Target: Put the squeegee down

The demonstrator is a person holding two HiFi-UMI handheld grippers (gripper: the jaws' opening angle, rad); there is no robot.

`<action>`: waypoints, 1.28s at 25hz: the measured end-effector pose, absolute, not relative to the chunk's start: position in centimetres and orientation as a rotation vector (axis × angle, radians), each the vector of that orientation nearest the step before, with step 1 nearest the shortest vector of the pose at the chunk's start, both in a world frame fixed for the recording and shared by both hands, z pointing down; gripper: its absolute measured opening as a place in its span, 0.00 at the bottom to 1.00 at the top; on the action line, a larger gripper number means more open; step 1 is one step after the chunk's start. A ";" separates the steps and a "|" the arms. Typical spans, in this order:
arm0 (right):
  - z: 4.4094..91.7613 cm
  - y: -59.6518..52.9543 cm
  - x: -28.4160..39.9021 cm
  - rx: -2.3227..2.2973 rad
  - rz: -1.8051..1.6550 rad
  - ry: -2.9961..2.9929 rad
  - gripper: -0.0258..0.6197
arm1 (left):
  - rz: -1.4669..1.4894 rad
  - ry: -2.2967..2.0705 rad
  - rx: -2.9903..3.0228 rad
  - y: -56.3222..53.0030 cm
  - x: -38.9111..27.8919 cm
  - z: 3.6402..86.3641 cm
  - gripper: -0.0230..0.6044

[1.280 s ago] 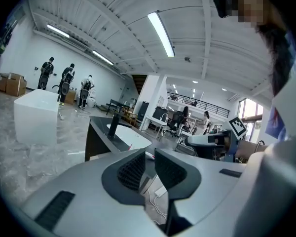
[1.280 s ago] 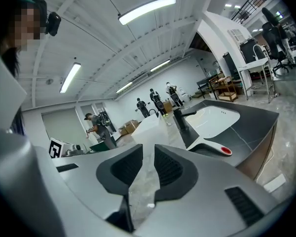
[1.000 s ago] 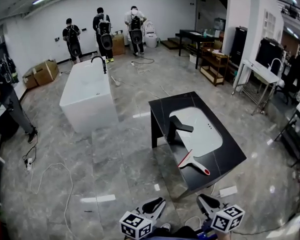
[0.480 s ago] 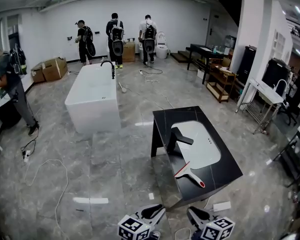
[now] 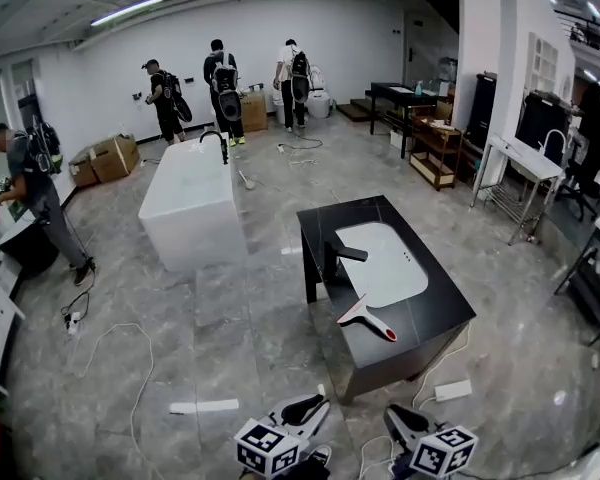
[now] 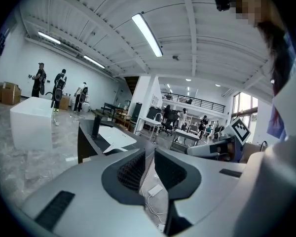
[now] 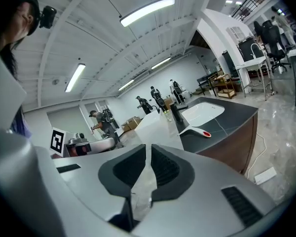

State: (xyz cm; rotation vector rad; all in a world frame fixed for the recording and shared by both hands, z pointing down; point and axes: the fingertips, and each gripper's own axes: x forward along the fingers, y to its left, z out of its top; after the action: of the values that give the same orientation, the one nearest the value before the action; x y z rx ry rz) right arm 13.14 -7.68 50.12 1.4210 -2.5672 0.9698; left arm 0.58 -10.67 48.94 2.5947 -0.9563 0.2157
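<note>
The squeegee (image 5: 365, 318), white with a red handle tip, lies flat on the black vanity counter (image 5: 445, 313) beside the white basin (image 5: 382, 261). It also shows in the right gripper view as the squeegee (image 7: 198, 131) on the counter's near corner. My left gripper (image 5: 316, 404) and right gripper (image 5: 399, 414) hang low at the picture's bottom edge, well short of the counter. Both hold nothing. The left gripper (image 6: 150, 154) shows only a narrow slit between its pads. The right gripper (image 7: 148, 153) has just closed a little further, with nothing between its pads.
A black faucet (image 5: 334, 257) stands at the basin's left. A white bathtub (image 5: 190, 203) sits to the left. Cables (image 5: 110, 353) and a power strip (image 5: 450, 390) lie on the floor. Several people (image 5: 220, 78) stand at the far wall, one person (image 5: 35, 193) at the left.
The counter with the squeegee now sits a bit farther from me and both grippers. The squeegee lies where it was on the top.
</note>
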 end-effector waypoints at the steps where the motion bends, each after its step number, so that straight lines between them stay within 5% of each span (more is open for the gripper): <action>1: 50.1 -6.8 13.4 1.414 0.962 -2.573 0.11 | 0.220 -0.958 2.598 -9.6 0.9 48.8 0.14; 32: 52.5 14.3 12.2 1.079 0.863 -2.646 0.10 | 0.286 -1.076 2.563 13.5 4.9 51.2 0.14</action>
State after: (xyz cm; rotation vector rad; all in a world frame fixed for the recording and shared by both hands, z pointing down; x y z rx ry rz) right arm 12.24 14.28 52.48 1.0792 -2.6459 0.8629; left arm 4.88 13.53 51.18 2.5633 -1.0762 0.2860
